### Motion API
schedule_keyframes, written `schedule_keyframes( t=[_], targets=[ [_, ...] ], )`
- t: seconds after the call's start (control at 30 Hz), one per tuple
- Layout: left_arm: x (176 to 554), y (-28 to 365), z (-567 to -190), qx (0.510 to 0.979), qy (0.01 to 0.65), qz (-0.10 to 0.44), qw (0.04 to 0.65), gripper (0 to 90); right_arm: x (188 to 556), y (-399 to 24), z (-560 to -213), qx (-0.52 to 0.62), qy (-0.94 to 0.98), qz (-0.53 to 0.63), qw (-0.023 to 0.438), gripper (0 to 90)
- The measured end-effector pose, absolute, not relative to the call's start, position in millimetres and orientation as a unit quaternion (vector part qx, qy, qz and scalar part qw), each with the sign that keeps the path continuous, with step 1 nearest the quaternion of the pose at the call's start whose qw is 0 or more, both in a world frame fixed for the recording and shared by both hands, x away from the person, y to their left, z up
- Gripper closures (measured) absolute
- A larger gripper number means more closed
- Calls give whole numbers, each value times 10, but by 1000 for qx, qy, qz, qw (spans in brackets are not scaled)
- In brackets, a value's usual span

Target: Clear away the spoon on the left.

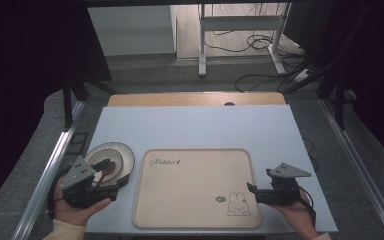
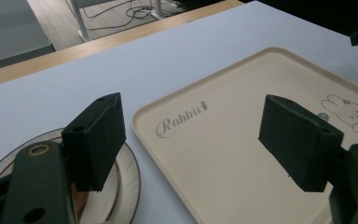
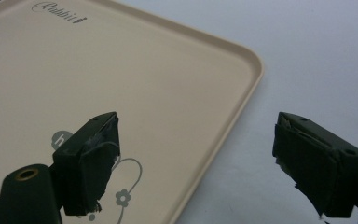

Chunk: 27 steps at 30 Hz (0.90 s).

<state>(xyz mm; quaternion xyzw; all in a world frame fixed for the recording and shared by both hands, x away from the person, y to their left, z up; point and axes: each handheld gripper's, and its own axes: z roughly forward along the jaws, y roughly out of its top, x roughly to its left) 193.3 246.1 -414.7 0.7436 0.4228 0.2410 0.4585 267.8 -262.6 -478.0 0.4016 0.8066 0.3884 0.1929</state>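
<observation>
Lying flat near the front of the pale grey worktop is a beige tray with rounded corners and a low raised rim. A script word "Rabbit" is printed near its far left corner and a line-drawn rabbit near its front right corner; nothing rests on it. Just beside the tray's left edge sits a round plate with brownish rings, set on the worktop and not overlapping the tray.

The left tongs are held in the person's left hand at the front left corner, reaching over the near part of the plate. In the left gripper view the left tongs are spread wide, with nothing between the jaws: one black jaw hangs over the plate, the other over the tray, and the tray's left rim runs between them. Whether either jaw touches a surface cannot be told.

The right tongs are held in the person's right hand at the front right, pointing left toward the tray's right edge near the printed rabbit. In the right gripper view the right tongs are also spread and empty, straddling the rim of the tray: one jaw above the tray's printed corner, the other above the bare worktop. Beyond the worktop's far edge a wooden strip shows, and past it a floor with cables and white table legs.
</observation>
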Motion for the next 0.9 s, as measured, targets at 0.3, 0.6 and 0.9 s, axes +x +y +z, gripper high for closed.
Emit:
schedule_keyframes(
  t=[0.3, 0.6, 0.9],
  targets=[
    [1920, 2706, -4211, 727, 452, 256, 448, 228, 2666, -2620, -4773, 401, 807, 388, 195, 152],
    [1842, 2854, -4310, 712, 472, 269, 446, 238, 2677, -2629, -4782, 401, 808, 387, 193, 152],
    [1740, 2941, -4472, 717, 472, 259, 442, 238, 2670, -2615, -4783, 398, 810, 387, 192, 152]
  ],
)
